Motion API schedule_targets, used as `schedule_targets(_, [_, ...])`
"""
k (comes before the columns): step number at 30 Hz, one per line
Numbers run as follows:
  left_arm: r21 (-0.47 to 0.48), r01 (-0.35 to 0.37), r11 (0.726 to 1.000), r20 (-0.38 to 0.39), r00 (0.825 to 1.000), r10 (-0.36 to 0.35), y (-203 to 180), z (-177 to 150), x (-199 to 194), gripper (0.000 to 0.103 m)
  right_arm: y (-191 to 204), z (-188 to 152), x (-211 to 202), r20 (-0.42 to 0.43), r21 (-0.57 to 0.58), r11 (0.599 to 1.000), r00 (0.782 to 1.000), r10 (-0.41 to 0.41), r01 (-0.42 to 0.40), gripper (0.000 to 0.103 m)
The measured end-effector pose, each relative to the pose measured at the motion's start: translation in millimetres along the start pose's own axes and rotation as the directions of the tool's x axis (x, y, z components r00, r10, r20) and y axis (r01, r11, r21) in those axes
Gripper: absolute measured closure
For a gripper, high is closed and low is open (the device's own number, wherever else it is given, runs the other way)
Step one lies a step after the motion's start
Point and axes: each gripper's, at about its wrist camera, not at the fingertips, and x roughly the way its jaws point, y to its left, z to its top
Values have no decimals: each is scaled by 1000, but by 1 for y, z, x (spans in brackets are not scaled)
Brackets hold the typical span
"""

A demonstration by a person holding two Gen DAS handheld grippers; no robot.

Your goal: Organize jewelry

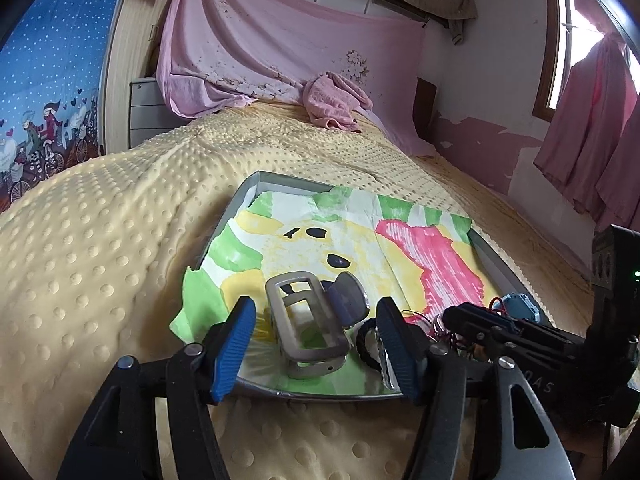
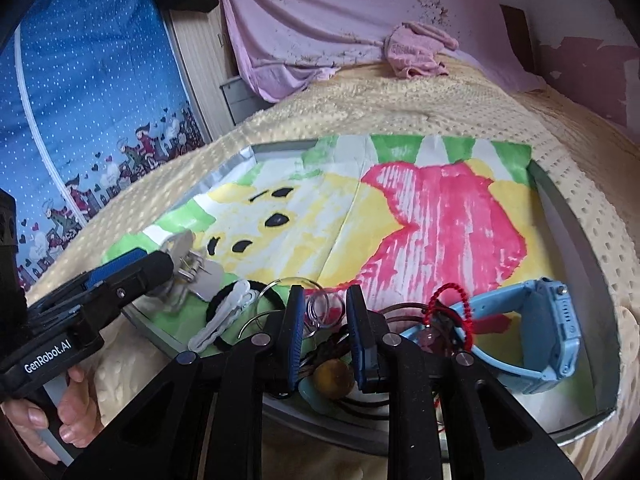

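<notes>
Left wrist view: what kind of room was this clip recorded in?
Most likely a bedroom in a home. A bed with a yellow dotted blanket fills the view, pink curtains hang at a window, and the jewelry tray sits directly on the bedding.

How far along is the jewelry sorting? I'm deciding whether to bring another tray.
Nothing looks sorted yet: everything sits at the tray's near edge. The left gripper is open around the gray hair claw clip; the right gripper is open over the tangled rings and beads. The blue watch and black hair tie remain untouched.
</notes>
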Motion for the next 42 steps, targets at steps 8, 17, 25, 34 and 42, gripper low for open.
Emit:
schedule_targets(8, [-12,-21,1000,76,997,22,-3,0,-28,23,-1,-6,-53,173,16,998,983,-65,64,62])
schedule_targets(17, [59,-57,997,192,980,45,-21,-3,-70,5,-5,-22,-113,316,49,991,939,-134,125,32])
schedule_targets(25, [75,-49,996,255,967,28,-26,-18,-107,0,4,-42,-163,396,42,987,904,-162,158,11])
schedule_targets(34, [130,-61,990,303,953,19,-39,-39,-152,0,12,-62,-214,436,62,986,884,-167,156,5])
schedule_targets(42, [114,-41,993,313,950,3,-36,-61,-188,0,25,-94,-245,429,68,985,886,-173,160,1])
